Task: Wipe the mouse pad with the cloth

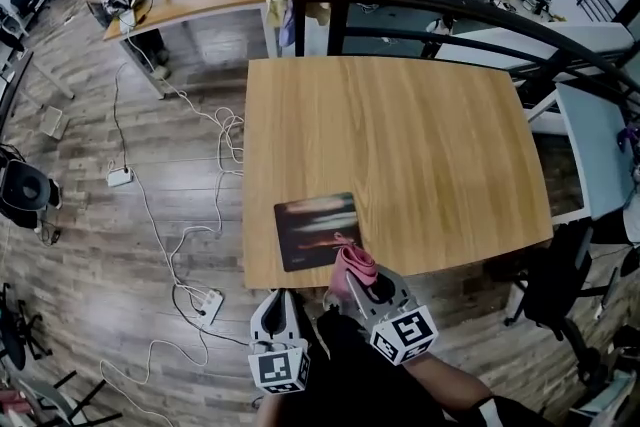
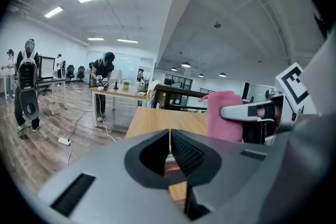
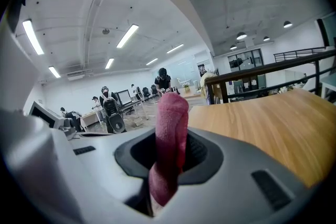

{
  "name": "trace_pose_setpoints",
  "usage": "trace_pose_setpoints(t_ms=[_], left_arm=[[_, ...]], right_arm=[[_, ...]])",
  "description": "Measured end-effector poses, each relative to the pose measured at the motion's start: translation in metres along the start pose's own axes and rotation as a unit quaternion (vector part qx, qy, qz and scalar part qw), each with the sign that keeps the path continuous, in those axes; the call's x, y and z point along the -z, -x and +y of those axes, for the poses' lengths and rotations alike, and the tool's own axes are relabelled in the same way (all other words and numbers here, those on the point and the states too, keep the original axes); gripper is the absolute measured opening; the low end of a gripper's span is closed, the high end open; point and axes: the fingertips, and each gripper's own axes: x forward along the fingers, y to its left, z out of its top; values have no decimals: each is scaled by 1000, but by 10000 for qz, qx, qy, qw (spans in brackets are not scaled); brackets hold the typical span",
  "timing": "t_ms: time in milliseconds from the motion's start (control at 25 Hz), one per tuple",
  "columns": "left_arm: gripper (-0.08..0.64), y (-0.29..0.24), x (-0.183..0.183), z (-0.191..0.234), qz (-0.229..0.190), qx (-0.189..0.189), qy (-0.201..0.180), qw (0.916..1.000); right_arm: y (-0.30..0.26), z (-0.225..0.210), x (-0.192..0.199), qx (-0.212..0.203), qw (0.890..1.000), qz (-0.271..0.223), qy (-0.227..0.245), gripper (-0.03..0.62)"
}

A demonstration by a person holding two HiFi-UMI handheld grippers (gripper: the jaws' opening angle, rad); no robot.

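You pinch the pink cloth (image 3: pixel 170 123) upright in your right gripper (image 1: pixel 352 277), at the near right corner of the mouse pad (image 1: pixel 318 230). The pad lies by the table's (image 1: pixel 400 135) near edge, so a forward push looks enough to start wiping. Your left gripper (image 2: pixel 169 152) hangs just off that edge, jaws pressed together on nothing.

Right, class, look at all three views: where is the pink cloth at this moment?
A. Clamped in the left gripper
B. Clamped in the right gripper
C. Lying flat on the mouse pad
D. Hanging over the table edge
B: the right gripper view shows the pink cloth pinched between the jaws of the right gripper, while the left gripper has its jaws together with nothing between them.
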Motion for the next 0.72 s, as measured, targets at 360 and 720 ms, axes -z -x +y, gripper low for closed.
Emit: trace_pose_setpoints(t_ms=[360,720], left_arm=[[26,-64,52,38,741,162,185,9970],[23,-115,116,63,1486,373,590,9864]], right_arm=[[-77,-11,23,77,9986,511,-136,89],[-159,-14,71,-43,9923,1199,-316,90]])
